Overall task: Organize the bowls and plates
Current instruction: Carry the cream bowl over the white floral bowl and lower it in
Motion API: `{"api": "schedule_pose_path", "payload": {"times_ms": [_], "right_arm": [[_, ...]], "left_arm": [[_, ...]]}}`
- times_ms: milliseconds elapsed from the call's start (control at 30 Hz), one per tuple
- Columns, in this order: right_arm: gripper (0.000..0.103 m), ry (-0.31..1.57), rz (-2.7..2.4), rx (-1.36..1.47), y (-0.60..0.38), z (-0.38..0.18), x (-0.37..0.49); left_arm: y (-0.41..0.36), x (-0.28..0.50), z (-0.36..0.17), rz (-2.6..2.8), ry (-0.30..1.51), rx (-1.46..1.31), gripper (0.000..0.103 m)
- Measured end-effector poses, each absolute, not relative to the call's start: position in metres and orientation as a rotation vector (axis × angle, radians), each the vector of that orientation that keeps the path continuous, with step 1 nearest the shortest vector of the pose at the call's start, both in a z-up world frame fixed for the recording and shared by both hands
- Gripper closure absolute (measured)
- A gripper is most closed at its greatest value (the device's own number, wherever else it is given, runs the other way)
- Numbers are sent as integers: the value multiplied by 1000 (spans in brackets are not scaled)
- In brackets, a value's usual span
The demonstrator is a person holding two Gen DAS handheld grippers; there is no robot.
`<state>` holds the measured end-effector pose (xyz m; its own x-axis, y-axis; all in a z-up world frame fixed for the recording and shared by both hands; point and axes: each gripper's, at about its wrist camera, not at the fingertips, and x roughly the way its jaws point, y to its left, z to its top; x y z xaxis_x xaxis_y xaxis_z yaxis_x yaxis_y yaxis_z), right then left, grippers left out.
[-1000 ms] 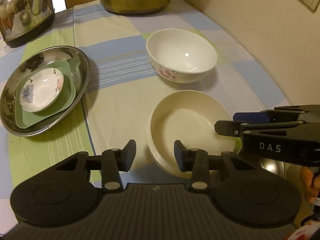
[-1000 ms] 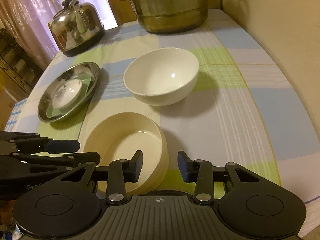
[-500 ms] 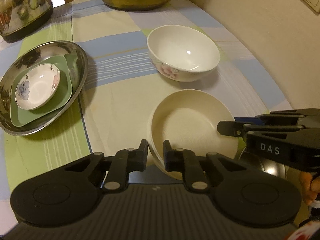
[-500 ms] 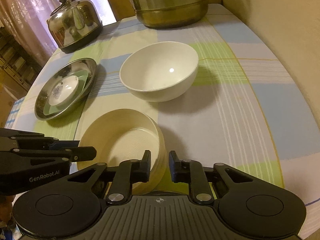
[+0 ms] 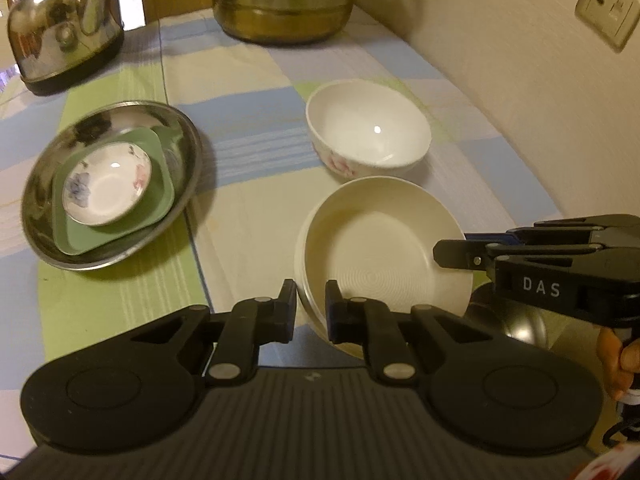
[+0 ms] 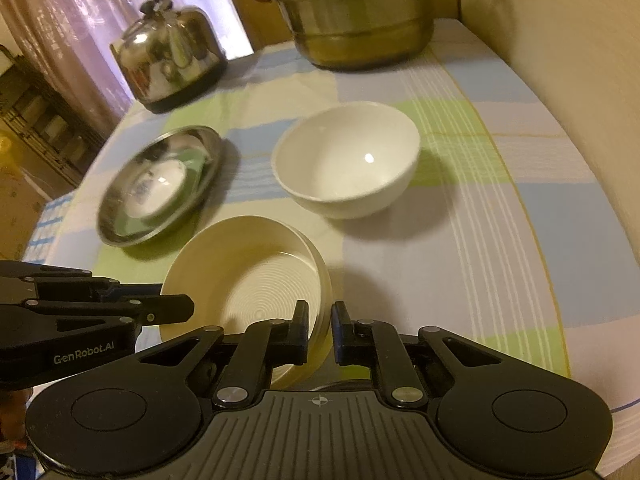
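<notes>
A cream deep plate (image 5: 384,264) (image 6: 248,276), which looks like a stack of two, sits at the near table edge. My left gripper (image 5: 311,310) is shut on its left rim. My right gripper (image 6: 320,328) is shut on the opposite rim. Each gripper shows in the other's view, the right gripper (image 5: 460,254) and the left gripper (image 6: 176,312). Behind the plate stands a white bowl (image 5: 368,132) (image 6: 348,160) with a pink flower. To the left, a steel plate (image 5: 100,120) (image 6: 188,140) holds a green square dish (image 5: 156,200) and a small floral saucer (image 5: 108,184).
A steel kettle (image 5: 64,28) (image 6: 172,56) and a large brass-coloured pot (image 5: 288,0) (image 6: 360,12) stand at the back of the checked tablecloth. A wall with a socket (image 5: 606,8) runs along the right. Something shiny and metal (image 5: 512,320) shows under the plate's near edge.
Both pairs of jaws have closed from open onto the cream plate's rim. The left wrist view has risen a little and the plate now looks slightly lifted.
</notes>
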<state>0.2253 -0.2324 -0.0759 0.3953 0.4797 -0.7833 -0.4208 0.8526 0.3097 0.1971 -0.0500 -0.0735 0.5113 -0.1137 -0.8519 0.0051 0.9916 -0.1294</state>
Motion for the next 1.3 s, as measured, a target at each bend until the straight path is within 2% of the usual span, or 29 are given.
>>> {"api": "schedule_pose_path", "payload": {"times_ms": [400, 867, 1300], "right_arm": [[91, 958, 566, 83, -231, -40, 233], [91, 873, 500, 125, -241, -16, 272], [91, 908, 428, 150, -242, -27, 324]], "left_arm": [[-45, 205, -30, -90, 912, -105, 90], [-48, 253, -18, -123, 845, -90, 90], [-55, 314, -27, -144, 864, -82, 90]]}}
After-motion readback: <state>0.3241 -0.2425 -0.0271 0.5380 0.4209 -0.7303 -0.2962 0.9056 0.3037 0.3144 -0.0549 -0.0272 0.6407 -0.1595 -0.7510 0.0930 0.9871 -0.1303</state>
